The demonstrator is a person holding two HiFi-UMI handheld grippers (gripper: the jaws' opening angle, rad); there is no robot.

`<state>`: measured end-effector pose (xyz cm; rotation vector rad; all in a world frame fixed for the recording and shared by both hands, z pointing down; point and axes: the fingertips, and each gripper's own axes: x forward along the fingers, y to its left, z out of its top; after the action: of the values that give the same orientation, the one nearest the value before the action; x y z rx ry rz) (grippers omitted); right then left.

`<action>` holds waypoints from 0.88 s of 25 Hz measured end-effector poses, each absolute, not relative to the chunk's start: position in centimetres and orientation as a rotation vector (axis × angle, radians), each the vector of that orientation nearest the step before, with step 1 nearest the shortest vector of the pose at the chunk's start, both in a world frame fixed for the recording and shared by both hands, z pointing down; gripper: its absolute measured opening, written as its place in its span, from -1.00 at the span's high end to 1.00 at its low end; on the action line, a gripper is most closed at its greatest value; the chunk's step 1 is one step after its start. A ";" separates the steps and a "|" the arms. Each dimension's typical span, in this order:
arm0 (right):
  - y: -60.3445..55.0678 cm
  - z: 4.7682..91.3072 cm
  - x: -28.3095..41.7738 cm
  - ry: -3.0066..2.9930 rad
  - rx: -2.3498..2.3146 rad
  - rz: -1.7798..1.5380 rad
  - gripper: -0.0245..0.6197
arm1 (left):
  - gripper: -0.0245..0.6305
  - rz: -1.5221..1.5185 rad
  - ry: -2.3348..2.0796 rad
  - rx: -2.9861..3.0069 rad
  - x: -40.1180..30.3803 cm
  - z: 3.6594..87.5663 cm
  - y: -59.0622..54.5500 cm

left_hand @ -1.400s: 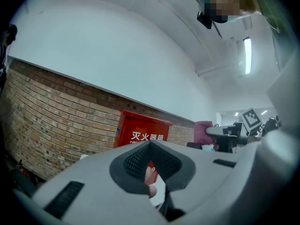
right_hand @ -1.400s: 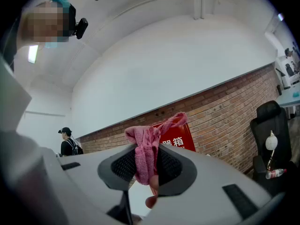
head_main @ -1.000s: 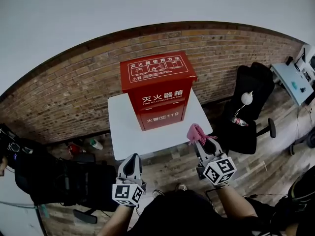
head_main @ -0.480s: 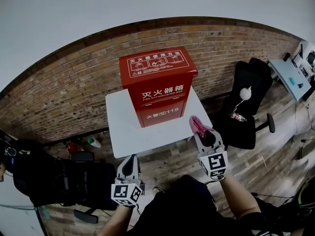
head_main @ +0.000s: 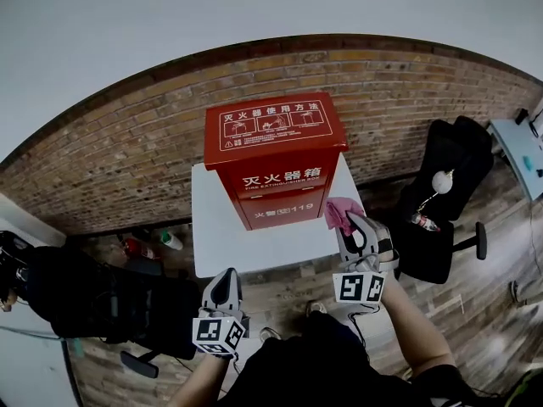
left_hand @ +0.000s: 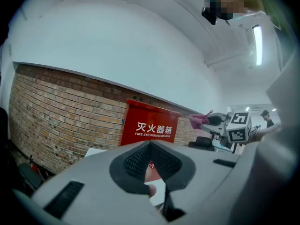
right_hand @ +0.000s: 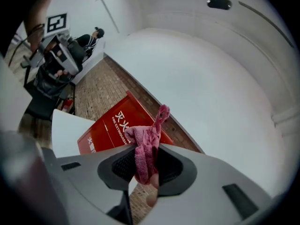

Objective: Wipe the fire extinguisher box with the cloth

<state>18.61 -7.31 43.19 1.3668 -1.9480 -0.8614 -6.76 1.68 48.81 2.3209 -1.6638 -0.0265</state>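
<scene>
Fire extinguisher box [head_main: 273, 155], red, stood on a white table [head_main: 219, 236] before a brick wall. Its front read "灭火器箱 FIRE EXTINGUISHER BOX" and "119"; its lid read "灭火器使用方法". The right gripper [head_main: 349, 221], on an outstretched arm, was clamped on a pink cloth [head_main: 338, 212] just beside the box's right front edge. The left gripper [head_main: 226, 278] hung low near the body, jaws closed on nothing.

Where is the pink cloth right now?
In the head view, the pink cloth is clamped in the right gripper, just right of the red box.
</scene>
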 end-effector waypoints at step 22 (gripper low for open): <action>-18.6 43.7 18.4 -1.612 1.208 -1.306 0.59 | 0.87 0.038 -1.877 2.137 -6.0 50.2 -0.2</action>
<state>18.42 -18.63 43.66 1.2077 -1.6123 -1.3062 -5.96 -0.24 50.19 2.1370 -1.8766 0.0382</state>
